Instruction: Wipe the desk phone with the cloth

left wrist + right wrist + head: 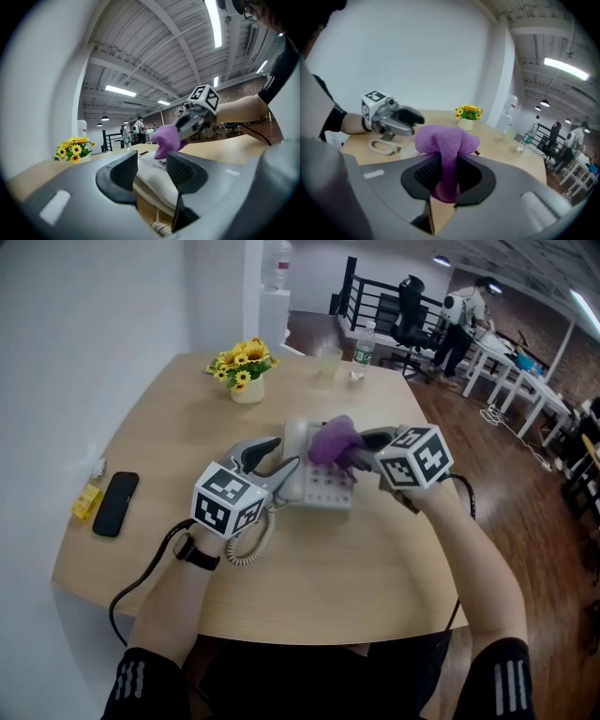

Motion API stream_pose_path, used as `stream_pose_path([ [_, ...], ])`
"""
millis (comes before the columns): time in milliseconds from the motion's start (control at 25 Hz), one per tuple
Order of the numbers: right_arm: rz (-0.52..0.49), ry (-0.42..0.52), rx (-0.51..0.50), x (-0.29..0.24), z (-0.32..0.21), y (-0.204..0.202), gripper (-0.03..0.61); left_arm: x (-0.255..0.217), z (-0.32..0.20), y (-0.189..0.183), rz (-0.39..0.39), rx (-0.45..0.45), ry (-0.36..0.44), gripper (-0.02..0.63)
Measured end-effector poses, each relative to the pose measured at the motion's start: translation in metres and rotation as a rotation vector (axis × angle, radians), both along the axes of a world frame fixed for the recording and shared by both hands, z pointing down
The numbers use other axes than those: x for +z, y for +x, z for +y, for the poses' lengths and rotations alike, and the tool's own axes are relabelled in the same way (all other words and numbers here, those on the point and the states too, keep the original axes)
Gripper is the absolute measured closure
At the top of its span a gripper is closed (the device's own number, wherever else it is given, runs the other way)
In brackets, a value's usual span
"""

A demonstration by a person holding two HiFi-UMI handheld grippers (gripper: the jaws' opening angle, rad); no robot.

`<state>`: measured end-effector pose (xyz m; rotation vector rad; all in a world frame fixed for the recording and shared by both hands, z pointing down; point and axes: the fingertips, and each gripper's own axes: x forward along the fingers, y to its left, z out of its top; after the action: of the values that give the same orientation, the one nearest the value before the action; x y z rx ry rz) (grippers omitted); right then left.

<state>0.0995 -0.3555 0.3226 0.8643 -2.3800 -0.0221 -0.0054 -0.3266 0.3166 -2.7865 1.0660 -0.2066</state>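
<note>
A white desk phone [323, 486] lies mid-table, its coiled cord [248, 545] trailing toward me. My right gripper [354, 456] is shut on a purple cloth [333, 442], and the bunched cloth sits over the phone's far top part. In the right gripper view the cloth [445, 145] fills the gap between the jaws and hides the phone. My left gripper [274, 460] stands open at the phone's left edge. In its own view the white phone body [152, 176] shows between and under the jaws, with the cloth [164, 138] beyond.
A pot of yellow flowers [246, 367], a clear cup [328, 362] and a water bottle [359, 357] stand at the table's far side. A black mobile phone [115, 503] and a small yellow item [87, 501] lie at the left edge. People stand far behind.
</note>
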Motion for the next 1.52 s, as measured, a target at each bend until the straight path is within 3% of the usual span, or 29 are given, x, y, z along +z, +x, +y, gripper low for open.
stream_pose_path([
  [200,0.033,-0.033,0.120,0.000,-0.070,-0.004,0.505,-0.002,-0.001,-0.002,0.008,-0.002,0.001,0.430],
  [440,0.102,-0.121,0.109,0.037,-0.080,-0.016,0.505,-0.002,-0.002,-0.003,0.014,-0.004,0.000,0.430],
  [960,0.102,-0.173,-0.146,0.076,0.063,-0.032,0.505,-0.005,-0.001,-0.005,0.020,-0.007,0.005,0.430],
  [1200,0.089,-0.218,-0.222,0.079,0.103,-0.036,0.505,-0.005,-0.001,-0.005,0.020,-0.007,0.004,0.430],
  [1320,0.032,-0.158,-0.180,0.048,0.083,-0.033,0.505,-0.006,-0.001,-0.004,0.022,-0.007,0.006,0.430],
  [1520,-0.071,-0.067,-0.022,-0.012,-0.004,-0.032,0.505,-0.004,-0.002,-0.006,0.021,-0.014,0.005,0.430],
])
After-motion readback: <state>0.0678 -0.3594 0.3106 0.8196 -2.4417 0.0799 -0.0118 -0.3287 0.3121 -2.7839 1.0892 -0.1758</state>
